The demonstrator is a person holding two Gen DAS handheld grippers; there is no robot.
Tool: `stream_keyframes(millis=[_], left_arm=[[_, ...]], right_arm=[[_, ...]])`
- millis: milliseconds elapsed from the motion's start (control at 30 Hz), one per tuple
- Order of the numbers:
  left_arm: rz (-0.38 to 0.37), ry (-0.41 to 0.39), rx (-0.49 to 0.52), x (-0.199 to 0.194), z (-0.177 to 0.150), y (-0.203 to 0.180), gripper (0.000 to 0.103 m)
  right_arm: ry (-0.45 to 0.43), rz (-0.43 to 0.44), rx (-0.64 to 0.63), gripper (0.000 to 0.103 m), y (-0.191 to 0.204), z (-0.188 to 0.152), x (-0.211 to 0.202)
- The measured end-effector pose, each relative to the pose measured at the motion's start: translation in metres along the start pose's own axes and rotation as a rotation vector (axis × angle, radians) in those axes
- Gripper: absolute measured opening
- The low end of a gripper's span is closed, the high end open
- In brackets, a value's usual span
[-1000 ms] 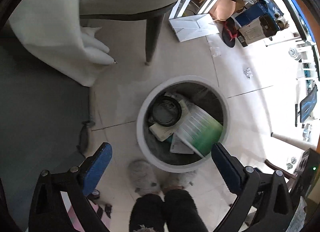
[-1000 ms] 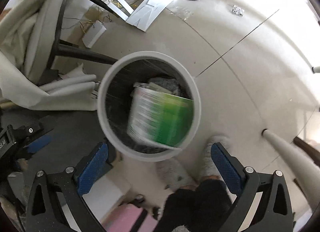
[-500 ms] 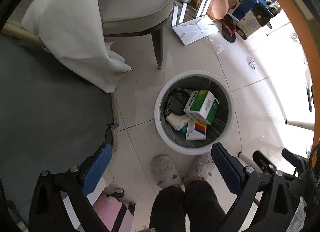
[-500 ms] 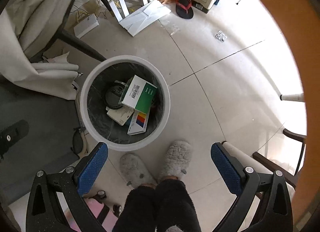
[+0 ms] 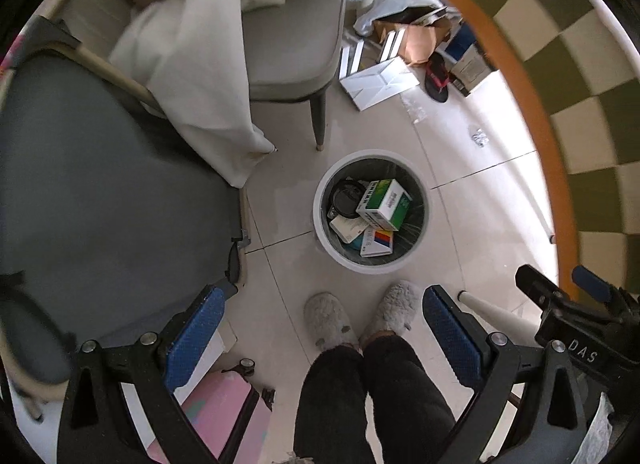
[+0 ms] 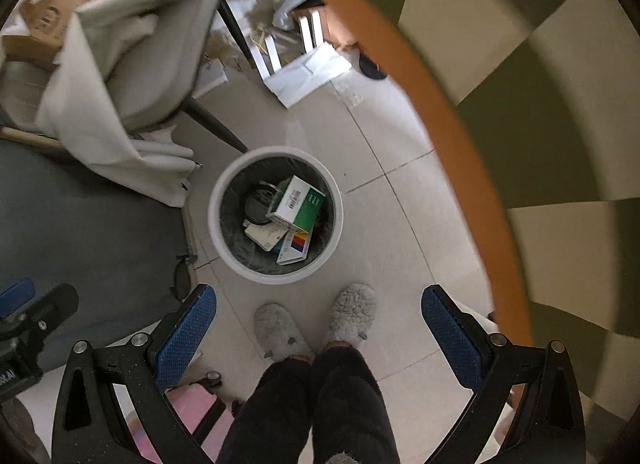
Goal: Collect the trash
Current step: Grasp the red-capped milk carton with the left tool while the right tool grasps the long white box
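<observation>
A round white trash bin (image 5: 326,244) (image 6: 214,224) with a dark liner stands on the tiled floor, far below both grippers. Inside it a green and white box (image 5: 384,204) (image 6: 300,206) lies on top of a black round lid (image 5: 346,198) (image 6: 258,206), a white box with coloured squares (image 5: 376,242) (image 6: 294,248) and other packaging. My left gripper (image 5: 320,328) is open and holds nothing. My right gripper (image 6: 318,324) is open too, with nothing between its blue pads. The right gripper's body (image 5: 576,316) shows at the left view's right edge.
A person's dark trouser legs (image 5: 372,404) and grey fluffy slippers (image 6: 352,314) stand just before the bin. A grey chair (image 5: 288,36) draped in white cloth, a dark grey rug (image 5: 100,204), floor clutter (image 5: 380,80), a small crumpled scrap (image 5: 479,137) and a checked table with orange rim (image 6: 460,144) surround it.
Both grippers have risen well above the bin, so it looks much smaller. The green box, falling a second ago, now lies at rest in the bin. The table edge has come into view.
</observation>
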State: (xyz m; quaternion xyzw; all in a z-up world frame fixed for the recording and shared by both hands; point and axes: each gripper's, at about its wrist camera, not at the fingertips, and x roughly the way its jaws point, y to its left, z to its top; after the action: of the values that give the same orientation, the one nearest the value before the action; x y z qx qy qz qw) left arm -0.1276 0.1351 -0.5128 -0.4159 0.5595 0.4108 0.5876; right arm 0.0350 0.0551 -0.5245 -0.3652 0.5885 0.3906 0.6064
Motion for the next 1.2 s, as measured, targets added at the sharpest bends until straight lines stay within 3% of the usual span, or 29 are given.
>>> stream_keyframes(millis=[467, 667, 800, 967, 1033, 1200], left_arm=[[-0.029, -0.126, 0.047, -0.163, -0.029, -0.009, 0.101], [-0.019, -0.192, 0.096, -0.212, -0.027, -0.035, 0.101], [-0.025, -0.250, 0.146, -0.243, -0.007, -0.076, 0.102], [-0.020, -0.314, 0.265, -0.271, 0.032, -0.169, 0.102], [-0.035, -0.314, 0.303, -0.275, 0.045, -0.212, 0.102], [-0.092, -0.283, 0.432, -0.272, 0.075, -0.362, 0.102]], right_arm=[[-0.120, 0.063, -0.005, 0.103, 0.005, -0.025, -0.193], [-0.166, 0.173, 0.106, 0.103, -0.023, -0.026, -0.248], [-0.194, 0.234, 0.233, 0.103, -0.074, -0.012, -0.275], [-0.251, 0.204, 0.384, 0.103, -0.175, 0.004, -0.300], [-0.254, 0.177, 0.471, 0.103, -0.237, 0.009, -0.308], [-0.249, 0.043, 0.639, 0.103, -0.392, 0.012, -0.315]])
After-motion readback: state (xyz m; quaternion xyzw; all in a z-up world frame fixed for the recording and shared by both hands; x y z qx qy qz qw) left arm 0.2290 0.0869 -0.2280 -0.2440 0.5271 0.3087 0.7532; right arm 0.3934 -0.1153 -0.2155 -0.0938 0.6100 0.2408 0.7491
